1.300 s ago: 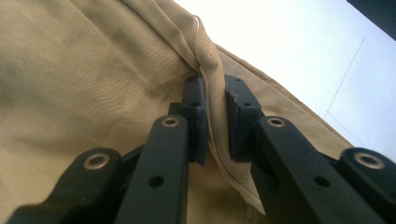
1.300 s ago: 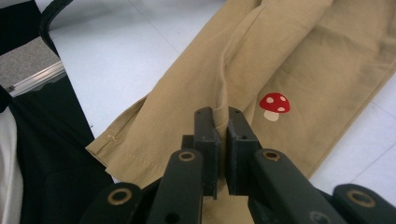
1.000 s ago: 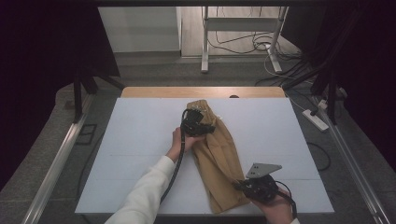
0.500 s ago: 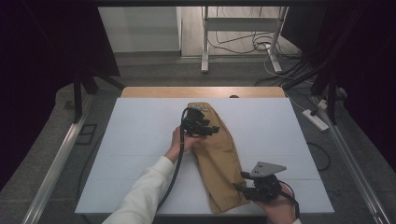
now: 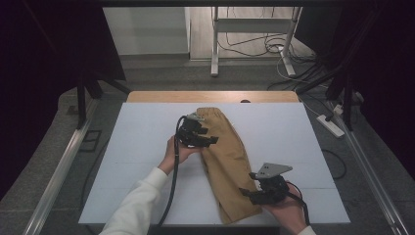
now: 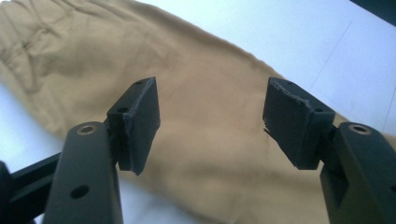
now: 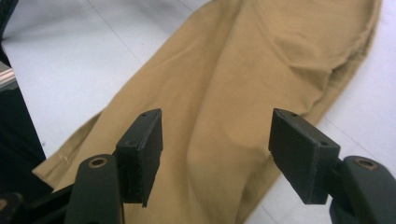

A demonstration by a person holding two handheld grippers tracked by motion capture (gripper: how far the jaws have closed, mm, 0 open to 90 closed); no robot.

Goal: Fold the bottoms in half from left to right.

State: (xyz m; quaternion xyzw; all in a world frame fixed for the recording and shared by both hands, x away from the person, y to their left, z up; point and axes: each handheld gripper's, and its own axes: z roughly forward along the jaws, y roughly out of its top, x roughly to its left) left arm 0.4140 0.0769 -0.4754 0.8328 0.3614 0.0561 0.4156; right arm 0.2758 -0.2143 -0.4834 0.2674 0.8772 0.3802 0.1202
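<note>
Both grippers have just let go: the left gripper [image 5: 208, 139] has lifted off the trousers [image 5: 229, 161], the right gripper [image 5: 247, 192] beside them, jaws apart, nothing between. White table [image 5: 137, 147]; cables [image 5: 249, 46] cross the floor behind.

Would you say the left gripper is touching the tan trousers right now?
Apart: in the left gripper view, the left gripper stands open above the tan trousers, nothing between its pads.

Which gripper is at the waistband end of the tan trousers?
The left gripper, by the far waistband of the tan trousers; the right gripper is at the near hem.
</note>
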